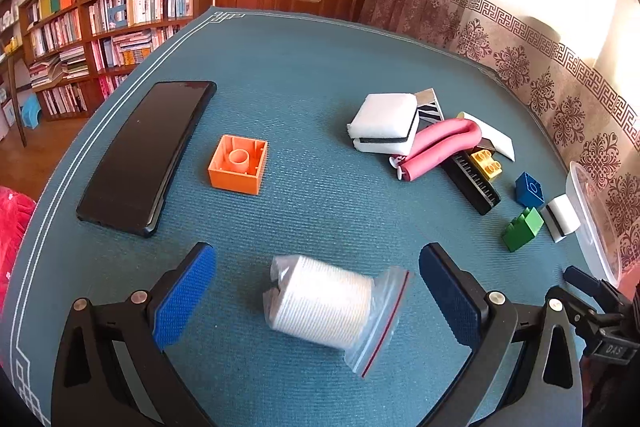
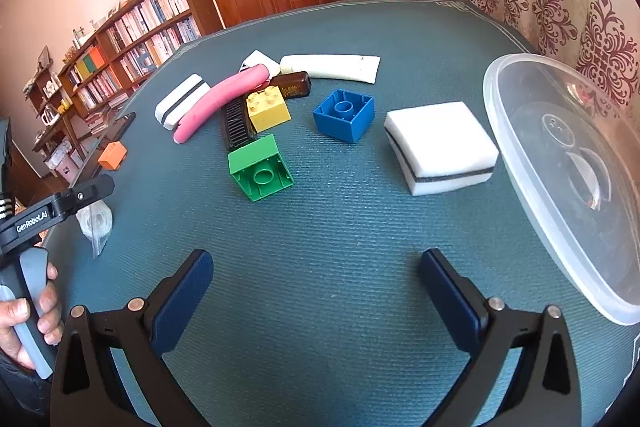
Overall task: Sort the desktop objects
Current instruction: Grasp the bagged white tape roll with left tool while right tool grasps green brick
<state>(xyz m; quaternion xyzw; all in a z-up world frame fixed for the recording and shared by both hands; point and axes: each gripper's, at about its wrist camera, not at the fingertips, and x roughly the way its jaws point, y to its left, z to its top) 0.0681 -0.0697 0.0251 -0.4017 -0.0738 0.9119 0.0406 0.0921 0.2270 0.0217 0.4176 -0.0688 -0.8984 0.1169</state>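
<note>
Your left gripper (image 1: 316, 291) hangs spread wide around the bagged white spool (image 1: 324, 301), which lies on the teal mat (image 1: 312, 75) between the pads, untouched. Your right gripper (image 2: 316, 295) is likewise released over bare mat, level and low. Ahead: four toy bricks, orange (image 1: 239, 169), yellow (image 2: 267, 109), green (image 2: 260, 167), blue (image 2: 345, 114); two sponges (image 2: 440, 147)
</note>
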